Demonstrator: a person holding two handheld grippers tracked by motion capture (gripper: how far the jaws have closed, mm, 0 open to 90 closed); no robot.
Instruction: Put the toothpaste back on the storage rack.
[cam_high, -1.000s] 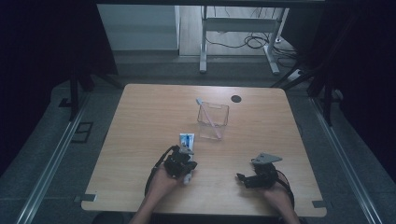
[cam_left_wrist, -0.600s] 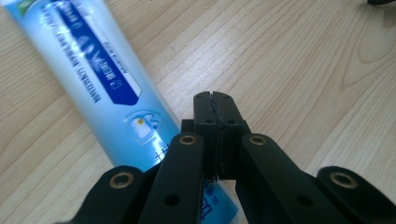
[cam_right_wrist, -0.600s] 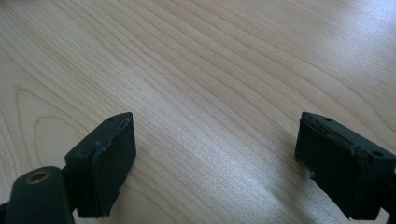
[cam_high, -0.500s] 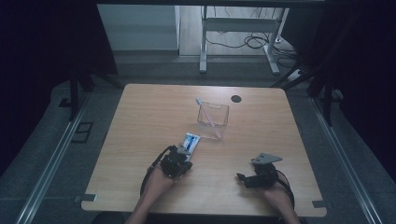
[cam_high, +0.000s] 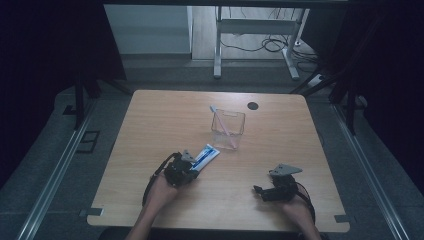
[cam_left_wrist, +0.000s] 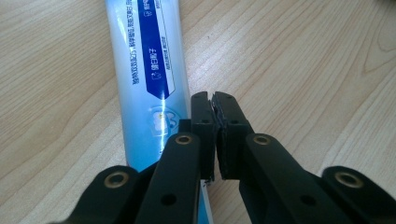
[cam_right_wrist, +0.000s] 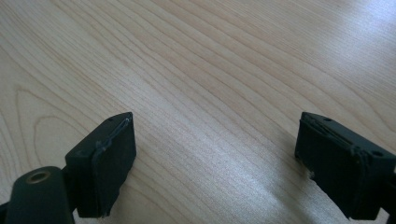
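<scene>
Toothpaste tube (cam_left_wrist: 140, 70): pale blue, dark blue label panel, white print | grippers: black | table (cam_high: 150, 130): light wood grain | far container (cam_high: 228, 130): clear.

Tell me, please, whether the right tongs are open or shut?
Open: the right tongs show their two black jaws far apart, with bare wooden table between them.

Ahead of left gripper (cam_high: 186, 167): toothpaste tube (cam_high: 205, 156) alongside, then clear box (cam_high: 228, 129) with toothbrush (cam_high: 220, 120) blocks.
Ahead of right gripper (cam_high: 259, 190): bare table (cam_high: 150, 125), free.
Between grippers: open wood.
Far edge: black disc (cam_high: 253, 105), avoidable.
</scene>
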